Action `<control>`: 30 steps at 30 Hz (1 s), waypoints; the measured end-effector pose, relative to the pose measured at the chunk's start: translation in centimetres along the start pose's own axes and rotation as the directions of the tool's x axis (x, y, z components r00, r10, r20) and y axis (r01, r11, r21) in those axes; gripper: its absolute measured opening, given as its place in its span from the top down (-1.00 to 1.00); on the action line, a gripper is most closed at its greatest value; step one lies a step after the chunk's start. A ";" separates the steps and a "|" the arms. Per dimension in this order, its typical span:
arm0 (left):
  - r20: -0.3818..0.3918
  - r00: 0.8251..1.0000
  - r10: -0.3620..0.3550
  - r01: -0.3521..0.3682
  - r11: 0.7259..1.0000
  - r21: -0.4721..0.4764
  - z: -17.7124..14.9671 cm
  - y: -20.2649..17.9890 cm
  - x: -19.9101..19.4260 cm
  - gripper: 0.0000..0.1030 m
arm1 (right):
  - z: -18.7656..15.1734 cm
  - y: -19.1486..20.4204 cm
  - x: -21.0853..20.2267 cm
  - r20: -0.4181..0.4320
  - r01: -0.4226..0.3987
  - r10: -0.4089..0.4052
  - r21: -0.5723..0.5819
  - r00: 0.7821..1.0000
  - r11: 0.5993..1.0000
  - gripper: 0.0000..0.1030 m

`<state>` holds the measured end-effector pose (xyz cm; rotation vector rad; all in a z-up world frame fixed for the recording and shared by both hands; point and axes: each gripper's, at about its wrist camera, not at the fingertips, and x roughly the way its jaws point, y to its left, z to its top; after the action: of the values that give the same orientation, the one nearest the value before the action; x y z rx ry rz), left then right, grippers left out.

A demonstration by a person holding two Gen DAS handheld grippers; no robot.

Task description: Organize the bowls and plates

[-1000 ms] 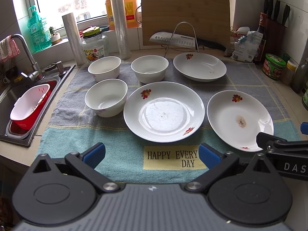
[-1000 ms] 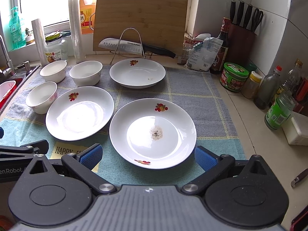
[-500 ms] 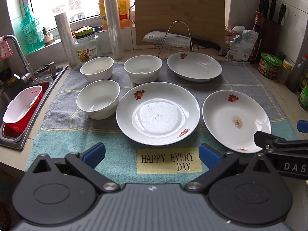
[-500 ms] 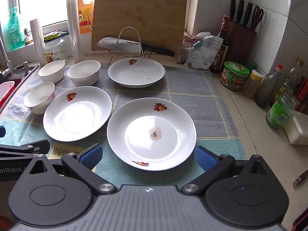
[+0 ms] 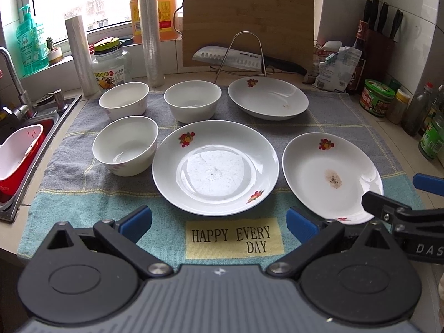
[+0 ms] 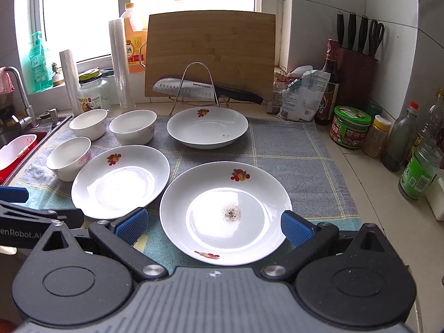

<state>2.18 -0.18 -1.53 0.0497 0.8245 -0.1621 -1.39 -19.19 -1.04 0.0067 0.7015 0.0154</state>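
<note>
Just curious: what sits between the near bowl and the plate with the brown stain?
The middle plate lies between the near bowl and the stained plate, clearest in the left wrist view.

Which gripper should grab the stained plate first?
Right, probably. The right gripper is open and the stained plate sits centred between its fingers. The left gripper faces the middle plate instead.
</note>
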 end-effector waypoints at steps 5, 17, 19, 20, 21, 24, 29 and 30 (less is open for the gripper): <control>0.031 0.999 -0.028 0.028 1.000 -0.003 -0.3 0.9 0.3 -0.98 | -2.6 -1.1 2.0 -0.049 0.003 -0.005 -0.052 0.999 0.999 -1.00; -0.015 0.997 -0.075 0.075 0.997 -0.003 0.3 1.5 2.6 -0.98 | -6.0 -2.8 7.7 -0.152 0.005 -0.004 0.004 0.988 1.000 -1.00; -0.024 0.996 -0.087 0.087 0.996 -0.004 0.5 1.6 3.1 -0.98 | -5.9 -2.6 8.2 -0.149 0.000 -0.001 -0.005 0.989 1.000 -1.00; -0.027 0.995 -0.093 0.093 0.996 -0.004 0.7 1.6 3.4 -0.98 | -5.8 -2.5 8.5 -0.147 0.004 -0.007 -0.019 0.989 1.000 -1.00; -0.029 0.995 -0.099 0.099 0.995 -0.003 0.8 1.7 3.6 -0.98 | -5.7 -2.4 8.7 -0.144 0.002 -0.007 -0.036 0.990 0.999 -1.00; -0.029 0.993 -0.115 0.115 0.993 0.012 1.5 1.8 4.4 -0.98 | -5.7 -2.4 8.9 -0.120 -0.028 0.020 -0.058 0.993 0.998 -1.00; -0.023 0.984 -0.179 0.180 0.983 0.042 2.6 2.1 5.8 -0.98 | -5.9 -2.7 9.0 -0.082 -0.054 0.047 -0.078 0.995 0.995 -1.00; -0.023 0.981 -0.192 0.193 0.980 0.048 2.7 2.1 6.0 -0.98 | -5.7 -2.7 9.1 -0.085 -0.054 0.047 -0.078 0.995 0.996 -1.00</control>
<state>8.49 0.88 -4.16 0.0178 0.8428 -0.3657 1.90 -21.77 -11.31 -0.0535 0.7832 0.0925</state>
